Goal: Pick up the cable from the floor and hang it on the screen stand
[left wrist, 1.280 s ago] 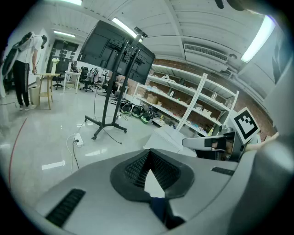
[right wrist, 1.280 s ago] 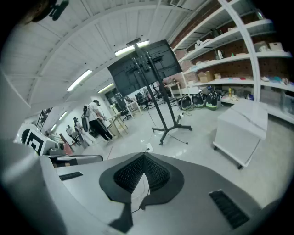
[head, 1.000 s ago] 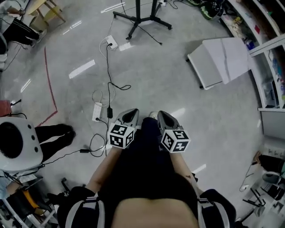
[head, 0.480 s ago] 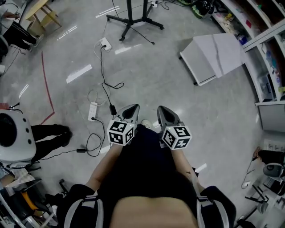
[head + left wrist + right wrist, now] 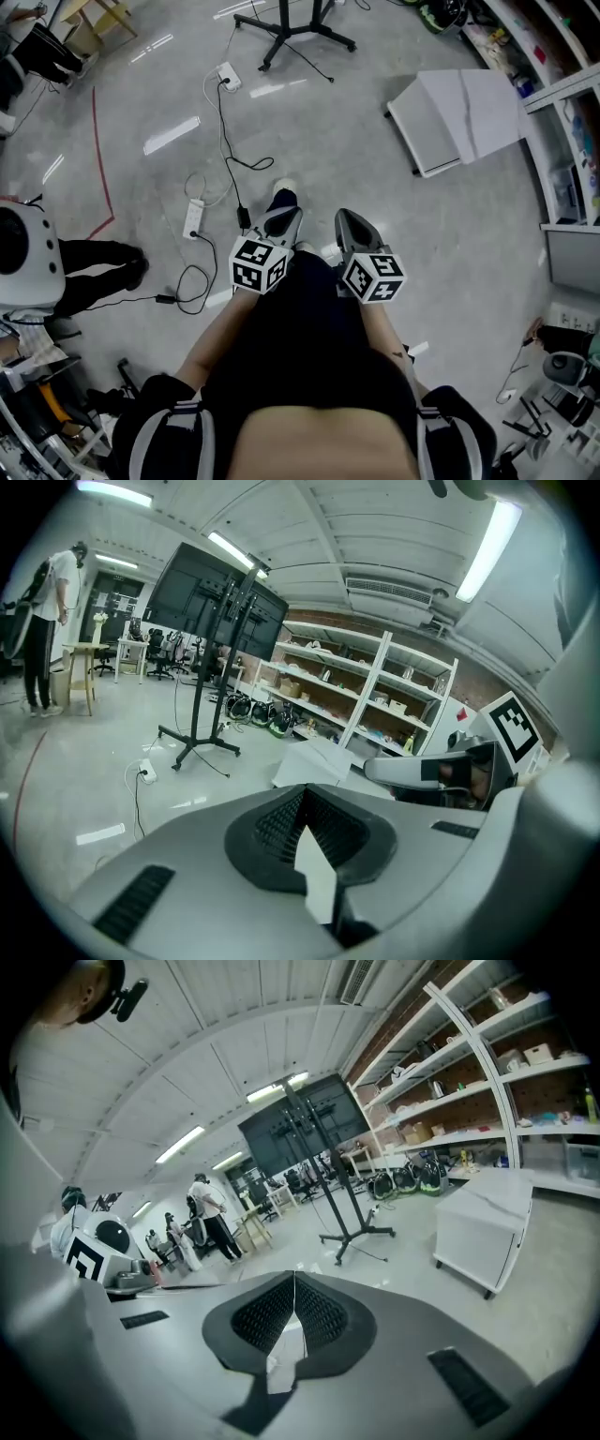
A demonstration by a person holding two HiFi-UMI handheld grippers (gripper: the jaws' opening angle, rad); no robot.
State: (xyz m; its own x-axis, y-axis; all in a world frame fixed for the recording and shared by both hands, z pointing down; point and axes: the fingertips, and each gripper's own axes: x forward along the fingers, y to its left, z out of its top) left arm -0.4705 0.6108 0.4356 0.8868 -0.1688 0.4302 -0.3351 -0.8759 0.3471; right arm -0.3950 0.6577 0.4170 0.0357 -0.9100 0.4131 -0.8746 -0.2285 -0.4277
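Lying ahead of left tool (image 5: 282,221): cable (image 5: 224,122)

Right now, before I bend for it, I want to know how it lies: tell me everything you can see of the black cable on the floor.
The cable is thin, black and slack, lying flat on the glossy grey floor. Its far end meets a small white socket block near the base of the stand; from there it runs toward the person, throws a loose sideways loop, and reaches a small black block beside a white power strip.
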